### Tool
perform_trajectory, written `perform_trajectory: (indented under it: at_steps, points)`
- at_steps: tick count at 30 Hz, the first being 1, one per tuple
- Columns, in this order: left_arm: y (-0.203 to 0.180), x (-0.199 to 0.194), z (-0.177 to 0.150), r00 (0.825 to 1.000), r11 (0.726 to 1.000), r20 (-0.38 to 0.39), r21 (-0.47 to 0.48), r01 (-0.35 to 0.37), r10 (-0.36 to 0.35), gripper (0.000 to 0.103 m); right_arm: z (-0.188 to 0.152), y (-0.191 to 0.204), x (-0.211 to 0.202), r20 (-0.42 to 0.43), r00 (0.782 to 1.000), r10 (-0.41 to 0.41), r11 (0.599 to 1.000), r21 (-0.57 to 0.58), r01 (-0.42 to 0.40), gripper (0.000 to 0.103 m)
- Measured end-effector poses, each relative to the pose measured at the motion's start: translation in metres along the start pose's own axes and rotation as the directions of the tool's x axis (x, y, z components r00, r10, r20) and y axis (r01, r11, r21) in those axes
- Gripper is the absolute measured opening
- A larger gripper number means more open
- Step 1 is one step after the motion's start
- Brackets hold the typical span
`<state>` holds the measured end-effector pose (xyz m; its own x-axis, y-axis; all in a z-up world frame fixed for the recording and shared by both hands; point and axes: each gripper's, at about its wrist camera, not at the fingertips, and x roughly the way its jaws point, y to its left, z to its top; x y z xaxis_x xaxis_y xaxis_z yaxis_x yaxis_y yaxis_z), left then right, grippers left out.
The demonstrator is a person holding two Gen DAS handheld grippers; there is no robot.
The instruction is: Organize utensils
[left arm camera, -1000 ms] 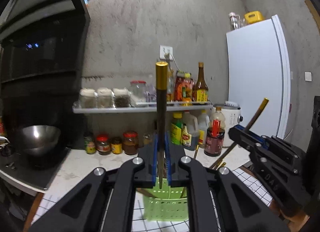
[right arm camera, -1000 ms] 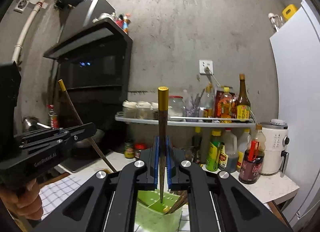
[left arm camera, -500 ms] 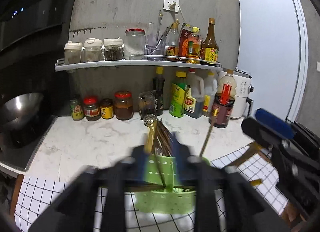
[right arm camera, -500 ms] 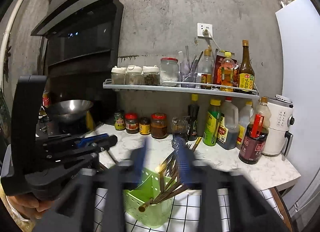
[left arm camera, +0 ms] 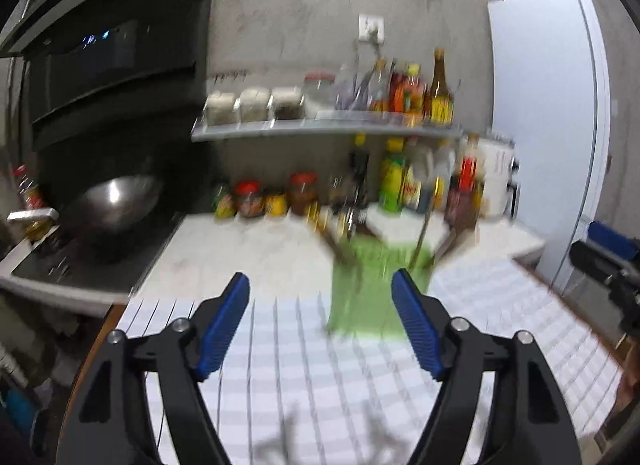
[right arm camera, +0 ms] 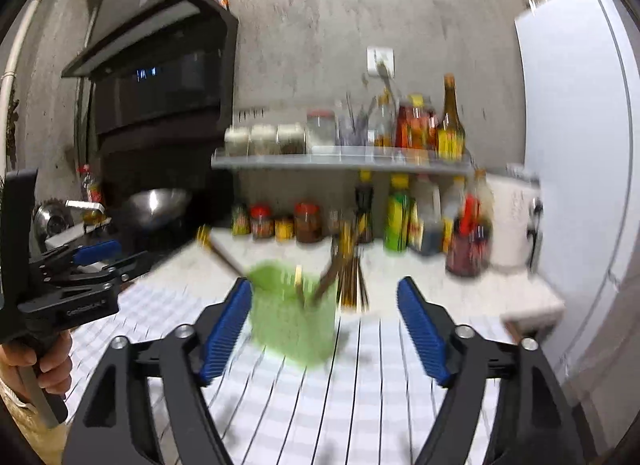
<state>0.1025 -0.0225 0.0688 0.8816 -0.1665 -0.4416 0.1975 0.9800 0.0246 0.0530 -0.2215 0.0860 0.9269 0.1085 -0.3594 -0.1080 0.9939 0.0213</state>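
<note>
A green utensil holder [left arm camera: 376, 285] stands on the checked cloth, blurred by motion, with several chopsticks and utensils [left arm camera: 420, 241] sticking up out of it. It also shows in the right wrist view [right arm camera: 292, 317] with chopsticks [right arm camera: 348, 273] leaning in it. My left gripper [left arm camera: 320, 313] is open and empty, pulled back in front of the holder. My right gripper [right arm camera: 324, 317] is open and empty, also in front of the holder. The left gripper shows at the left of the right wrist view [right arm camera: 92, 265], and the right gripper at the right edge of the left wrist view [left arm camera: 608, 261].
A wok [left arm camera: 116, 197] sits on the stove at left. Jars and bottles [left arm camera: 392, 185] line the marble counter's back under a shelf [left arm camera: 320, 129]. A white fridge [left arm camera: 552, 125] stands right. The checked cloth [left arm camera: 320, 365] covers the near table.
Both grippers held a chopstick upright over the holder; they dropped them in, opened and drew back and up. The chopsticks now stand in the holder.
</note>
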Motion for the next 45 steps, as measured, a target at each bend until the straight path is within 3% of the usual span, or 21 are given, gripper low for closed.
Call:
perform_trajectory:
  at_steps: [8,10,16,22,27,45]
  points:
    - [0.003,-0.044,-0.072,0.986,0.999,-0.162,-0.016,-0.037,0.034,0.097,-0.053,0.011,-0.049,-0.102,0.995,0.005,0.999,0.037,-0.002,0.096]
    - [0.003,-0.056,-0.082,0.982,0.999,-0.186,-0.025,-0.034,0.029,0.097,-0.062,0.016,-0.057,-0.144,0.990,0.012,0.999,0.031,-0.007,0.096]
    - [0.006,-0.089,-0.101,0.965,0.994,-0.252,-0.060,-0.096,0.079,0.097,-0.082,0.029,-0.087,-0.166,0.986,-0.005,1.000,0.010,0.007,0.096]
    - [0.009,-0.120,-0.108,0.961,0.991,-0.253,-0.047,-0.129,0.113,0.097,-0.093,0.023,-0.112,-0.187,0.978,-0.088,0.995,0.027,0.094,0.096]
    - [0.007,-0.119,-0.108,0.959,0.990,-0.256,-0.031,-0.138,0.126,0.097,-0.099,0.012,-0.110,-0.219,0.968,-0.119,0.990,0.051,0.133,0.096]
    - [0.006,-0.110,-0.104,0.955,0.990,-0.266,-0.032,-0.141,0.127,0.097,-0.104,0.011,-0.105,-0.237,0.965,-0.112,0.989,0.068,0.132,0.096]
